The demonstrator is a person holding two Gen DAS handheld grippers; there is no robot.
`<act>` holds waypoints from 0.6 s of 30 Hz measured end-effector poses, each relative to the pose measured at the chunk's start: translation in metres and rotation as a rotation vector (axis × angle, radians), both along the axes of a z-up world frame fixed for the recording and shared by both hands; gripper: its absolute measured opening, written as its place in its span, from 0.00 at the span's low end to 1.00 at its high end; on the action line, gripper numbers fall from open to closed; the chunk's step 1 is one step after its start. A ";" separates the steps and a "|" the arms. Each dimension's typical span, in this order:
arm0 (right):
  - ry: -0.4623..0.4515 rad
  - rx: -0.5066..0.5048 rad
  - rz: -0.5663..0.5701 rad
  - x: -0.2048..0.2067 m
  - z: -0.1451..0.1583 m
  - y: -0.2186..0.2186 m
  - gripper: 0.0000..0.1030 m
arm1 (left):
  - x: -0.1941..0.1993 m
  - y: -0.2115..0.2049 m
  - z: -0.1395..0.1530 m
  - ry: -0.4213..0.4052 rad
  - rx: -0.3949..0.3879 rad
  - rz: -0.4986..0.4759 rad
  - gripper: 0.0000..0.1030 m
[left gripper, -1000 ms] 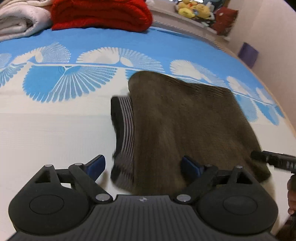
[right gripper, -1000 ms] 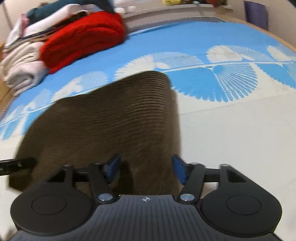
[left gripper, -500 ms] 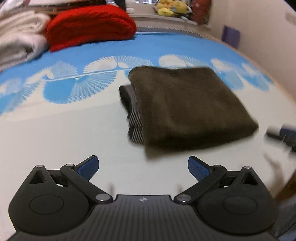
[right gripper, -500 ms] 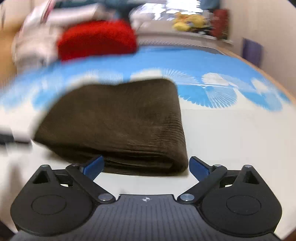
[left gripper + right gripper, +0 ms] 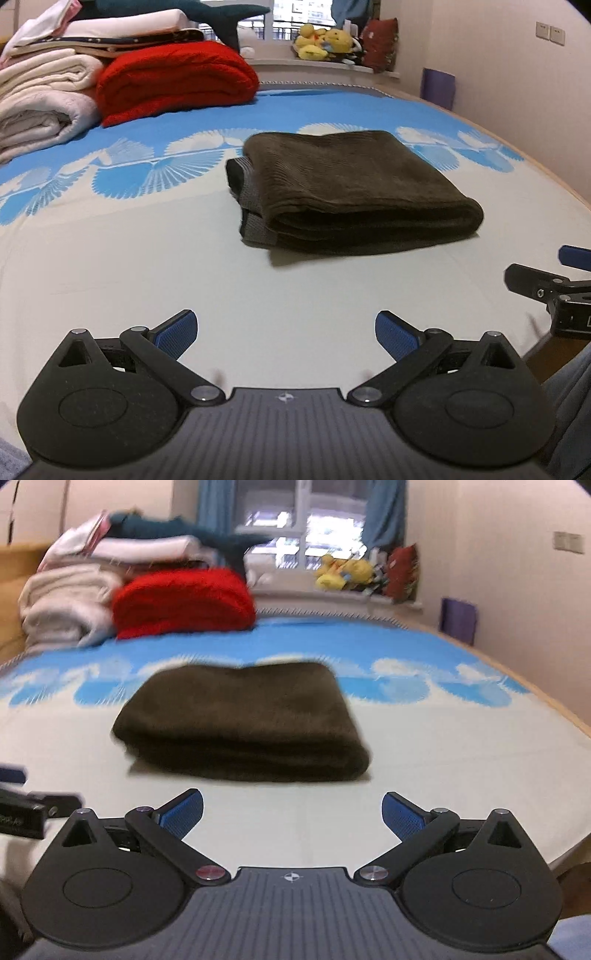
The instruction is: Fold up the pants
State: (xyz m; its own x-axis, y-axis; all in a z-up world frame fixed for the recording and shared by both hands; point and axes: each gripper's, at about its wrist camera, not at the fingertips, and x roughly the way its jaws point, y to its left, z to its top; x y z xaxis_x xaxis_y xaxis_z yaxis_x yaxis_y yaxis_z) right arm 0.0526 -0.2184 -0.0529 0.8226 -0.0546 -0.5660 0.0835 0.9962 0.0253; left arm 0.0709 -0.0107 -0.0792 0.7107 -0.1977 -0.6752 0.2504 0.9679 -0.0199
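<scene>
A bed [image 5: 110, 280] covered by a white sheet with a blue band of fan-shaped motifs fills a pink-walled room [image 5: 491, 55], with folded white bedding [image 5: 44, 107] and a red knit blanket [image 5: 173, 81] stacked at its far end. Behind them, a window [image 5: 310, 520] framed by blue curtains [image 5: 384, 513] lets in daylight above a sill holding yellow plush toys [image 5: 325, 40] and a dark red cushion [image 5: 380, 44]. A purple object [image 5: 437, 86] stands against the wall beneath two light switches [image 5: 550, 32].
</scene>
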 end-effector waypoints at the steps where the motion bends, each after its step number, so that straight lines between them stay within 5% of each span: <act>1: -0.003 0.014 0.004 -0.001 0.001 0.001 0.99 | 0.001 -0.001 -0.001 0.012 -0.004 -0.001 1.00; 10: 0.018 0.072 -0.079 0.004 -0.011 -0.010 0.99 | 0.003 -0.003 -0.001 0.022 -0.008 0.024 1.00; 18: 0.017 0.001 -0.028 0.003 -0.015 0.002 0.99 | 0.006 -0.005 -0.004 0.032 0.006 0.025 1.00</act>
State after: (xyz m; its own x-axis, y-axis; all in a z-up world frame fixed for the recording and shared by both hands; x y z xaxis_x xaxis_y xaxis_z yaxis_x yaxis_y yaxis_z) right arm 0.0558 -0.2165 -0.0674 0.8111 -0.0772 -0.5797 0.1122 0.9934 0.0247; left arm 0.0773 -0.0155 -0.0833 0.6931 -0.1759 -0.6990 0.2253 0.9740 -0.0217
